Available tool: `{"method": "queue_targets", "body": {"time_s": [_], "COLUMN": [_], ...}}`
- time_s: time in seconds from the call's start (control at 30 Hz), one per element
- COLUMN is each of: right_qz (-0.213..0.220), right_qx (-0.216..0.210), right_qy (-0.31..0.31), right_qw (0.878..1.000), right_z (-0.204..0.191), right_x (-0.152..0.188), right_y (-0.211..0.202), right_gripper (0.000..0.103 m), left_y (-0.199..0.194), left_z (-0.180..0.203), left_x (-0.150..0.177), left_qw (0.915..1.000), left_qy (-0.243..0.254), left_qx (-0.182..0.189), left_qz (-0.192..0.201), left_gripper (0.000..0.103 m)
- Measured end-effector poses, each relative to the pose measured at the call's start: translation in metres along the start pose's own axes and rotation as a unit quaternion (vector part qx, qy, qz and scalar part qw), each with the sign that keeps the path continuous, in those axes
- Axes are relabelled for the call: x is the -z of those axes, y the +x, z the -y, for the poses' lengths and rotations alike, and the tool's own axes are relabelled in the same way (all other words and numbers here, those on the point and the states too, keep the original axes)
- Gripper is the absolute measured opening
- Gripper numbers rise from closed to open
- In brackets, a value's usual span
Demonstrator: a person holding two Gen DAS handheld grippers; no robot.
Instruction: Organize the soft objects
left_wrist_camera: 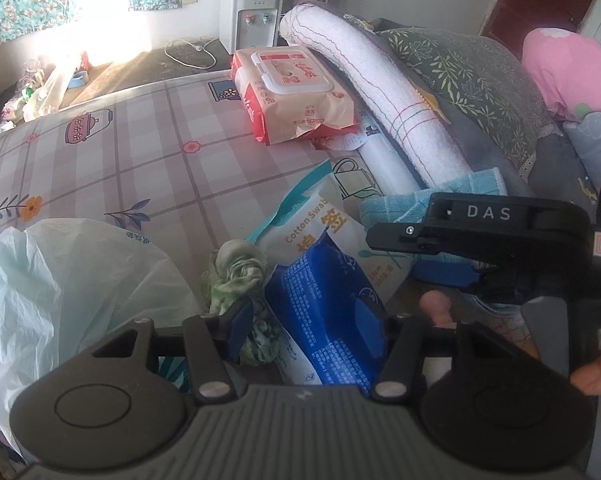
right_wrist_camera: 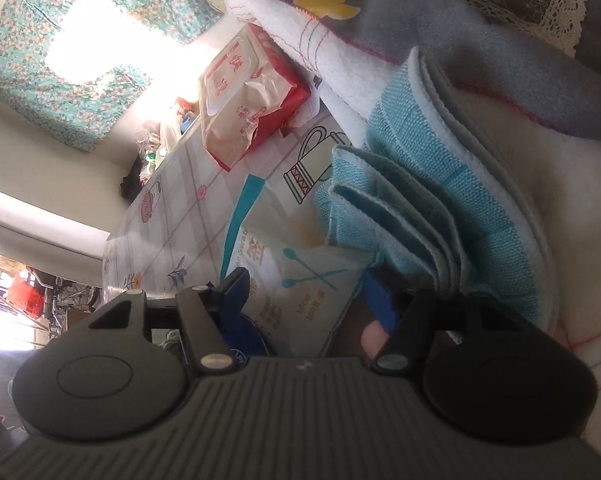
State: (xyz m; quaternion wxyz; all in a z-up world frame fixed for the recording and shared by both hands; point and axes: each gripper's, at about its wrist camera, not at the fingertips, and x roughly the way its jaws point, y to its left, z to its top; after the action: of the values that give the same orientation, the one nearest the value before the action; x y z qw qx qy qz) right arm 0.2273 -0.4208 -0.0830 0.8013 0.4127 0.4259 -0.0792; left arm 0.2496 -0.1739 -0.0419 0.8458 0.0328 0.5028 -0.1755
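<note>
- Our left tongs (left_wrist_camera: 314, 328) stand open, one blue pad on each side of the blue wipes pack (left_wrist_camera: 328, 312), with the crumpled green cloth (left_wrist_camera: 236, 276) touching the left pad; nothing is pinched yet.
- Our right tongs (right_wrist_camera: 306, 300) are turned on their side and also open — their fingers bracket the corner of the cotton swab bag (right_wrist_camera: 300, 280), and the folded light-blue towel (right_wrist_camera: 420, 208) lies just beside the right finger. In the left view this tool (left_wrist_camera: 500, 232) hangs over that same towel (left_wrist_camera: 400, 204).
- The soft things sit in a loose heap on the bed's checked sheet (left_wrist_camera: 140, 160): swab bag (left_wrist_camera: 332, 232) under the blue pack, green cloth beside them, a white plastic bag (left_wrist_camera: 72, 288) to the left.
- Further out lie a red-and-cream wipes pack (left_wrist_camera: 296, 96), a rolled white towel (left_wrist_camera: 384, 92) and the leaf-print pillow (left_wrist_camera: 472, 80).
- We judge the step to be the pick-up — sorting has barely begun.
- Next, the left tongs need to close squarely on the blue pack without snagging the green cloth; the right should settle on either towel or bag, not both.
</note>
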Motion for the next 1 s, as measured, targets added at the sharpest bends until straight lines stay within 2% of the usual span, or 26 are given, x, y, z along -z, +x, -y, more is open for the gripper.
{"method": "queue_targets", "body": {"time_s": [0.07, 0.3, 0.4, 0.53, 0.6, 0.67, 0.73, 0.77, 0.9, 1.0], "right_qz": [0.0, -0.004, -0.016, -0.027, -0.025, -0.025, -0.02, -0.02, 0.01, 0.039], "right_qx": [-0.005, -0.004, -0.012, -0.029, -0.04, -0.046, -0.04, -0.041, -0.06, -0.068], "right_qy": [0.004, 0.023, 0.047, 0.07, 0.079, 0.08, 0.082, 0.085, 0.082, 0.054], "right_qw": [1.0, 1.0, 0.999, 0.997, 0.996, 0.995, 0.996, 0.995, 0.995, 0.995], "right_z": [0.002, 0.013, 0.016, 0.018, 0.018, 0.017, 0.017, 0.018, 0.016, 0.002], "right_x": [0.001, 0.002, 0.003, 0.001, 0.0, 0.0, 0.003, 0.004, 0.007, 0.007], "right_y": [0.003, 0.012, 0.016, 0.025, 0.028, 0.032, 0.033, 0.035, 0.029, 0.016], "right_gripper": [0.064, 0.053, 0.057, 0.067, 0.067, 0.062, 0.03, 0.023, 0.011, 0.007], "left_y": [0.001, -0.001, -0.003, -0.003, -0.002, -0.002, -0.002, -0.002, -0.003, -0.007], "left_z": [0.0, -0.006, -0.011, -0.019, -0.022, -0.024, -0.024, -0.025, -0.026, -0.029], "left_x": [0.0, 0.004, 0.005, 0.006, 0.006, 0.007, 0.007, 0.007, 0.008, 0.01], "left_qw": [1.0, 0.9999, 0.9999, 0.9999, 0.9998, 0.9998, 0.9998, 0.9998, 0.9997, 0.9995], "left_qy": [0.003, 0.001, -0.001, -0.011, -0.016, -0.018, -0.018, -0.019, -0.02, -0.029], "left_qx": [-0.001, -0.007, -0.01, -0.011, -0.01, -0.009, -0.008, -0.007, 0.004, 0.009], "left_qz": [0.001, 0.008, 0.008, 0.003, 0.0, -0.001, -0.002, -0.003, -0.009, -0.01], "left_gripper": [0.061, 0.063, 0.063, 0.064, 0.064, 0.064, 0.064, 0.064, 0.064, 0.062]}}
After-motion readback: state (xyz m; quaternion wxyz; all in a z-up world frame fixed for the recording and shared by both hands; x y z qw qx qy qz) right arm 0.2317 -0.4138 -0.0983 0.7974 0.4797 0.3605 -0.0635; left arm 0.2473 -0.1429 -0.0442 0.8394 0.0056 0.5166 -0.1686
